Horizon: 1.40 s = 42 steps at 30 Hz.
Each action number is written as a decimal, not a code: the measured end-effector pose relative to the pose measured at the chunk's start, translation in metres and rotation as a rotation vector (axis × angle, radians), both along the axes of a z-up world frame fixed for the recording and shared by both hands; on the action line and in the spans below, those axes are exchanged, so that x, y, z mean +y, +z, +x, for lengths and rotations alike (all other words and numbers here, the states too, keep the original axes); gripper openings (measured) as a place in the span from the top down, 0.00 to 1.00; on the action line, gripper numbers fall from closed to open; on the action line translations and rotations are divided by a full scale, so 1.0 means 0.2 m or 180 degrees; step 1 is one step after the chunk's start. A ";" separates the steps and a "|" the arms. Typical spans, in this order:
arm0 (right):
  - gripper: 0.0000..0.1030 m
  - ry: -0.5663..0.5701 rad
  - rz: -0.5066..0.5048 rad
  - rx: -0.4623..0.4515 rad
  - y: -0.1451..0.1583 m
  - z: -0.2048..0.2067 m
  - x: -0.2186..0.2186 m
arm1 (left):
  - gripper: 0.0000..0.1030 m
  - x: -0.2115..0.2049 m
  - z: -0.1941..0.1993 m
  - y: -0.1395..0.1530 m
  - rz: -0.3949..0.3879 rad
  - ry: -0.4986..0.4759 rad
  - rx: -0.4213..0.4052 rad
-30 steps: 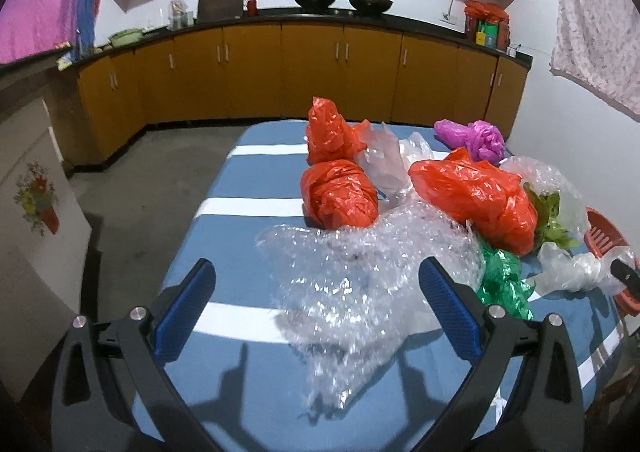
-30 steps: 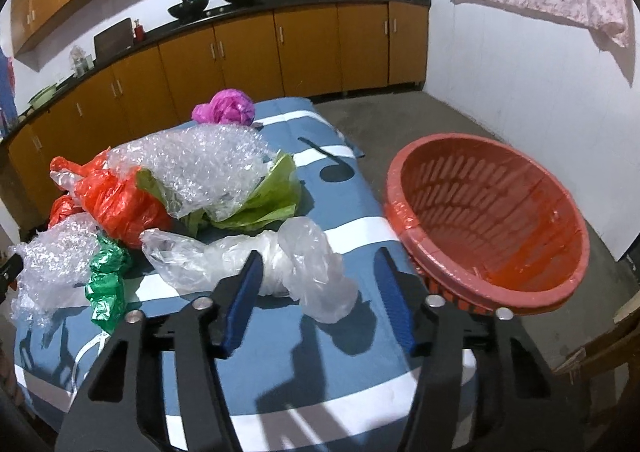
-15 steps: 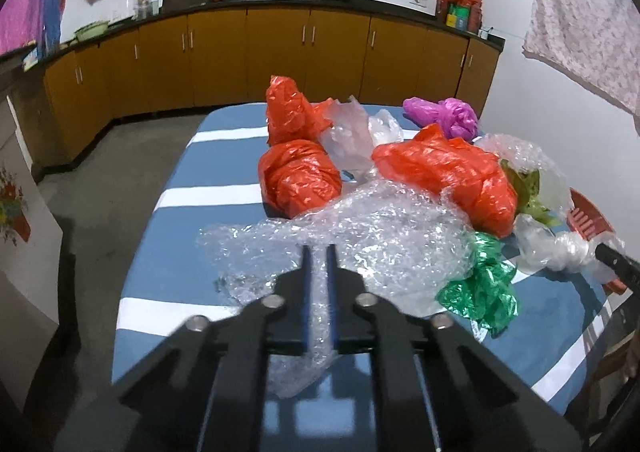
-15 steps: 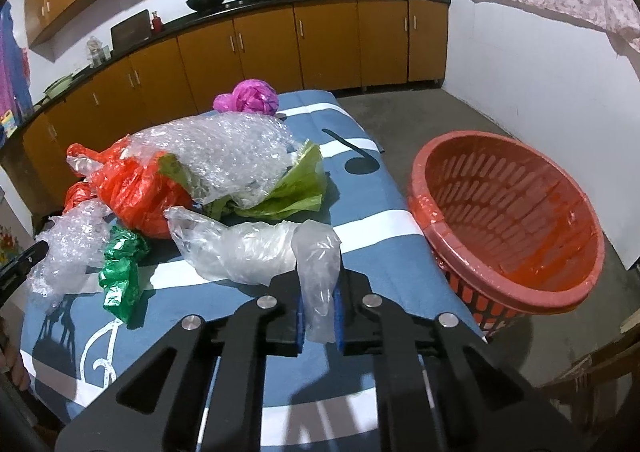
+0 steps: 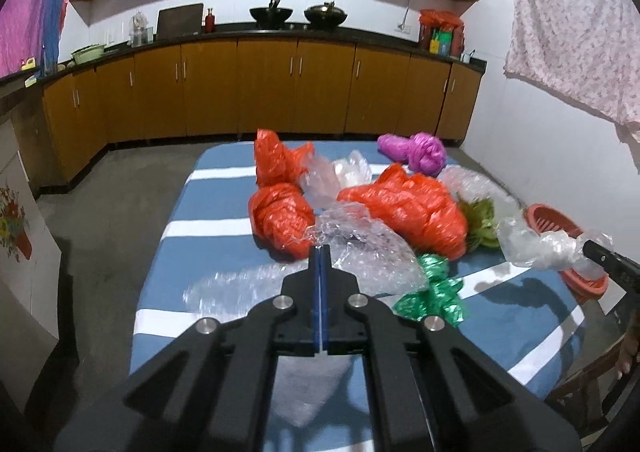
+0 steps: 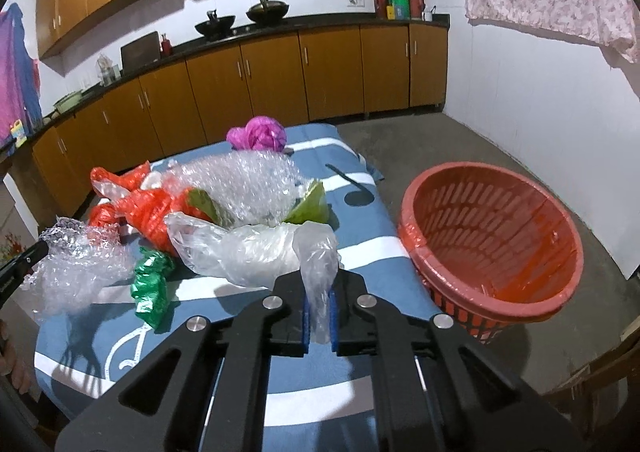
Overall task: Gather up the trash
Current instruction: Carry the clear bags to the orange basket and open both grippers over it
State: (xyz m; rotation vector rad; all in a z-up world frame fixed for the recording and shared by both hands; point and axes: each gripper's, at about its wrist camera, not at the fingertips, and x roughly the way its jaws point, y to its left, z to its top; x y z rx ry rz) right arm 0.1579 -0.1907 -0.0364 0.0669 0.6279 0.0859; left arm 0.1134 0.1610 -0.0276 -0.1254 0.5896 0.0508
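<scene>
My left gripper (image 5: pixel 321 252) is shut on a sheet of bubble wrap (image 5: pixel 360 252) and holds it lifted off the blue striped table (image 5: pixel 208 228); it also shows in the right wrist view (image 6: pixel 76 264). My right gripper (image 6: pixel 319 304) is shut on a clear plastic bag (image 6: pixel 256 248), lifted above the table; it also shows in the left wrist view (image 5: pixel 540 248). An orange basket (image 6: pixel 492 244) stands on the floor right of the table.
On the table lie orange bags (image 5: pixel 408 207), a second orange bag (image 5: pixel 280 211), a green bag (image 5: pixel 432 292), a purple bag (image 5: pixel 416 149), another bubble wrap over green leaves (image 6: pixel 248 187). Kitchen cabinets (image 5: pixel 280 91) line the back wall. A chair (image 5: pixel 592 384) stands at right.
Both grippers closed, the left on the bubble wrap and the right on the clear bag. Both have since risen, lifting their trash off the table.
</scene>
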 end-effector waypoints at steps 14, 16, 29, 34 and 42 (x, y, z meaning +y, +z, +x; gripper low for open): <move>0.93 -0.0055 0.0092 -0.0263 0.18 -0.07 -0.08 | 0.98 -0.13 -0.11 0.30 0.0024 -0.0176 -0.0372; 0.93 -0.0082 0.0097 -0.0284 0.19 -0.08 -0.09 | 0.98 -0.17 -0.11 0.34 0.0021 -0.0232 -0.0415; 0.93 -0.0719 0.0078 -0.0353 0.25 -0.05 -0.45 | 0.98 -0.62 0.07 0.56 -0.0089 -0.0784 -0.0608; 0.93 -0.1061 0.0029 -0.0357 0.26 -0.02 -0.65 | 0.98 -0.91 0.17 0.63 -0.0162 -0.1097 -0.0658; 0.93 -0.1561 0.0041 -0.0292 0.24 0.04 -0.91 | 0.98 -1.37 0.38 0.60 -0.0308 -0.1479 -0.0592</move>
